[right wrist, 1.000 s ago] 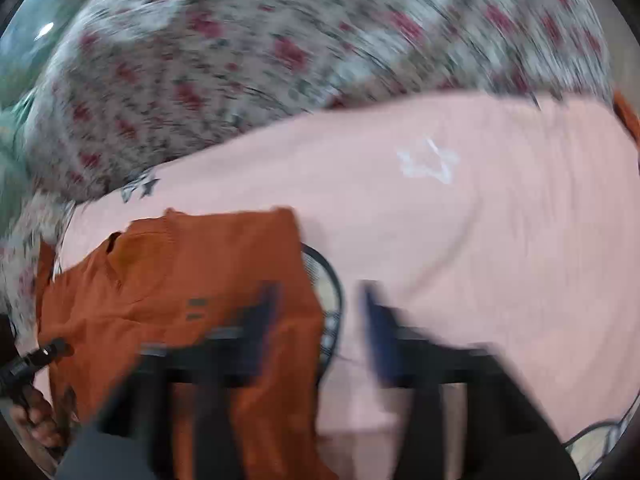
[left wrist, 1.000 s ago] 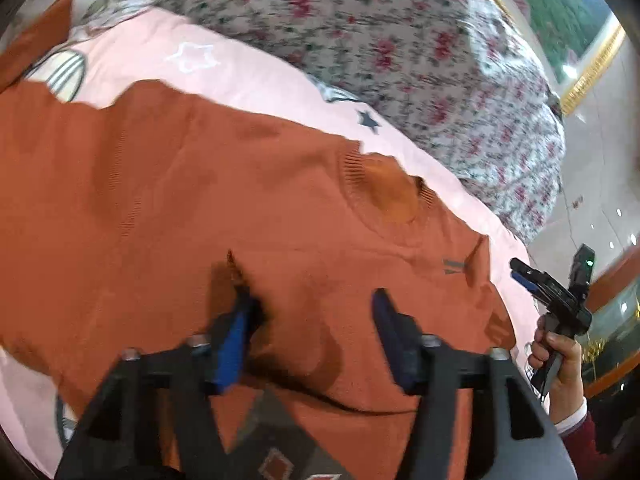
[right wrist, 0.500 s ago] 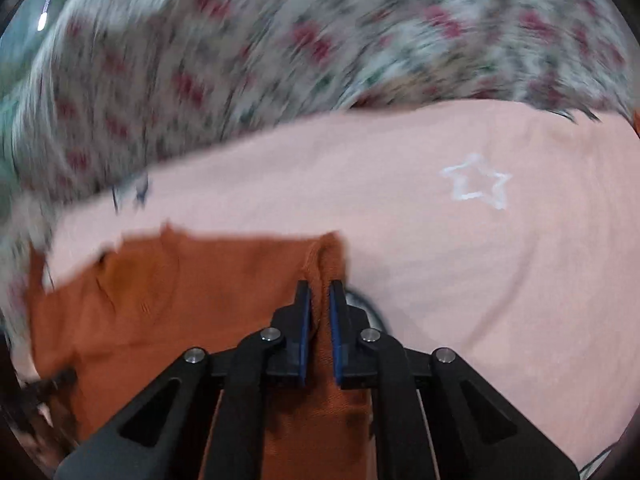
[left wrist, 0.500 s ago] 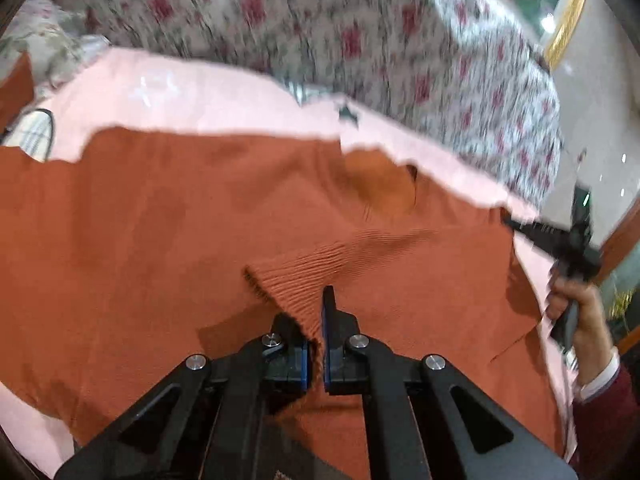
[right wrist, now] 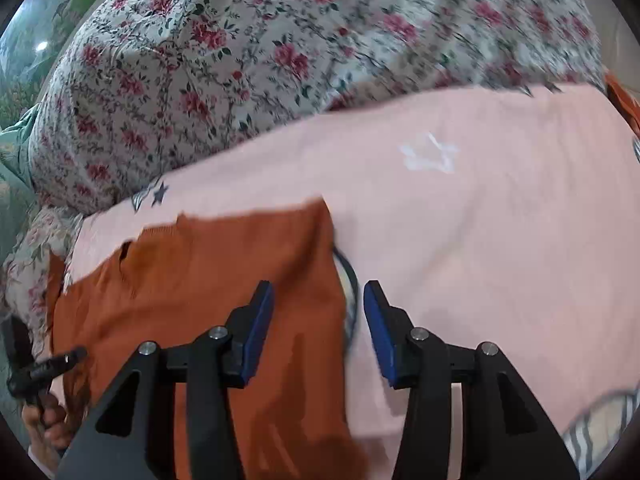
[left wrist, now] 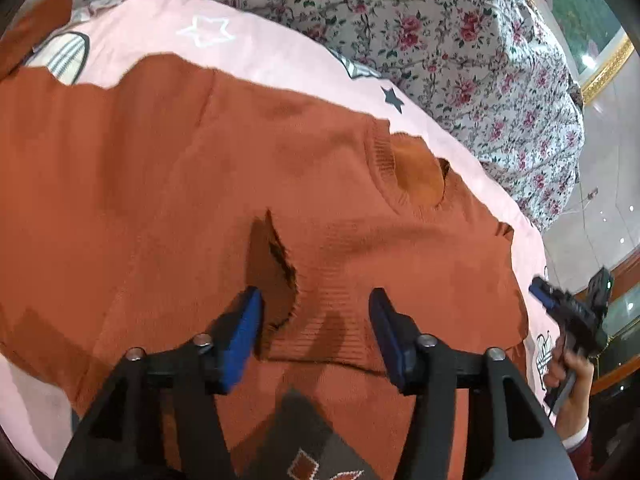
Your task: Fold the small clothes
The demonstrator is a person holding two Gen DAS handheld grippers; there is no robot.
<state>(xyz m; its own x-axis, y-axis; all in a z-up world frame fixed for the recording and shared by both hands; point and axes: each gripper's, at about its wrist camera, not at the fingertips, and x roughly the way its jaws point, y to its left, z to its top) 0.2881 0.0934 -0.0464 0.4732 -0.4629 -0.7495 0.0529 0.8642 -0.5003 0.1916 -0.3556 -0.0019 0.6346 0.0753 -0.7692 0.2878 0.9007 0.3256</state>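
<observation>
Floral bedding [left wrist: 460, 32] rises at the far side, and a pink sheet [right wrist: 500, 240] printed with stars covers the surface I work over. On it the orange sweater [left wrist: 160, 200] lies spread, its sleeve cuff [left wrist: 320, 300] folded across the body and resting just under my left gripper [left wrist: 316, 316]. Those jaws are opening, pads clear of the knit, nothing held. My right gripper [right wrist: 318, 308] is opening too, gripping nothing, straddling the sweater's right edge where it meets the sheet.
</observation>
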